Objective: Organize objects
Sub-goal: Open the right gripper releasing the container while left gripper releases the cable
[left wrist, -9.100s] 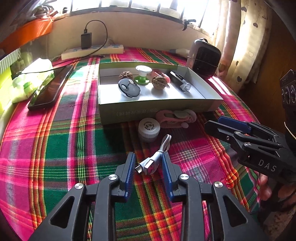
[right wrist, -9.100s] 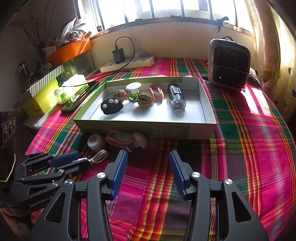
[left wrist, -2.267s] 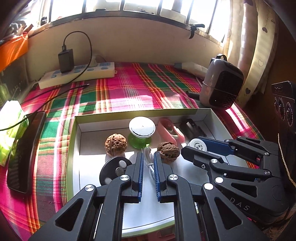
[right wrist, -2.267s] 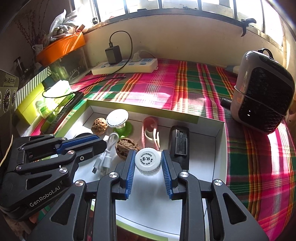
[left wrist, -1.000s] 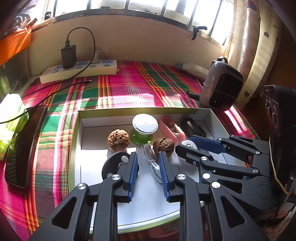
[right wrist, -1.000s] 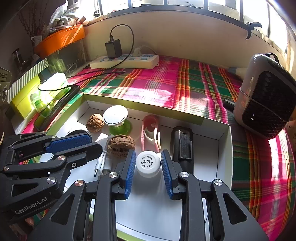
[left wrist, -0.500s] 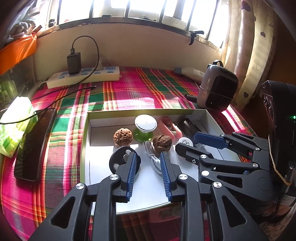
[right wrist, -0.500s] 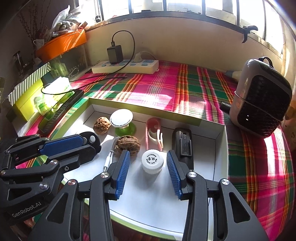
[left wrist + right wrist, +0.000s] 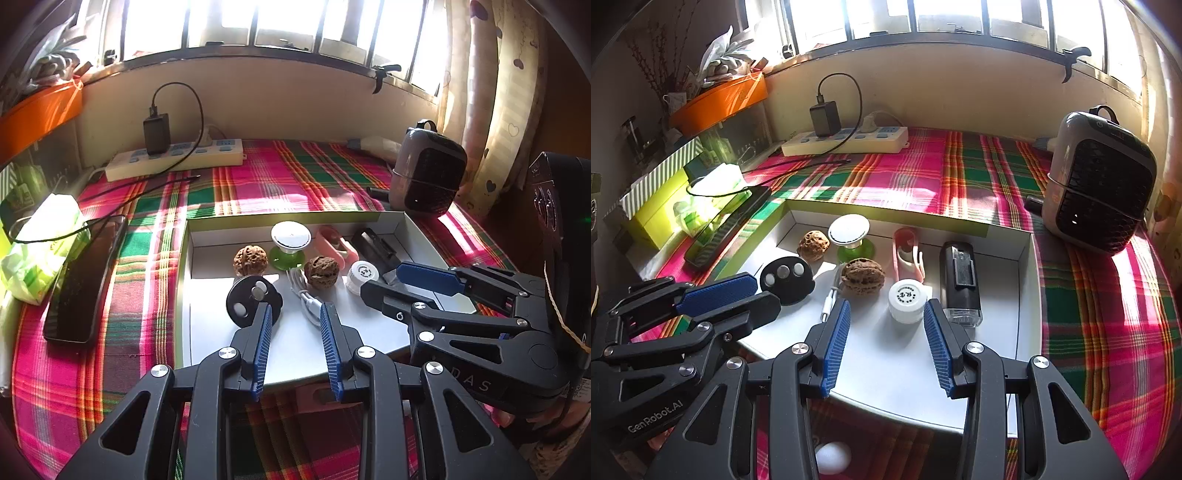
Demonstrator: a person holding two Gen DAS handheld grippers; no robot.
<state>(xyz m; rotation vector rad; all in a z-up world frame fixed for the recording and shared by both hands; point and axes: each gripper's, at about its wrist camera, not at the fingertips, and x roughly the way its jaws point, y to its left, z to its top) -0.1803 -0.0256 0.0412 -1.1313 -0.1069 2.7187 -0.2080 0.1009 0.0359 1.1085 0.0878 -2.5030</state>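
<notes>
A shallow white box [image 9: 184, 280] [image 9: 1027, 280] lies on the plaid cloth. In it lie a white cable [image 9: 304, 291] [image 9: 831, 295], a small white jar [image 9: 362, 275] [image 9: 907, 301], two walnuts [image 9: 250, 260] [image 9: 321, 271], a green-stemmed white cap [image 9: 291, 242], a black round fob [image 9: 247, 299], a pink clip [image 9: 907, 254] and a black lighter [image 9: 960, 282]. My left gripper [image 9: 295, 317] is open and empty above the cable. My right gripper [image 9: 884, 314] is open and empty, just behind the jar.
A pink object [image 9: 325, 397] lies on the cloth in front of the box, mostly hidden by my left gripper. A phone [image 9: 85, 280] and tissue pack [image 9: 40, 243] lie left. A small heater [image 9: 1097, 184] stands right. A power strip [image 9: 173, 158] lies by the wall.
Both grippers let go in the box, the left of the cable, the right of the jar. Both have opened wider and drawn back toward the box's front edge.
</notes>
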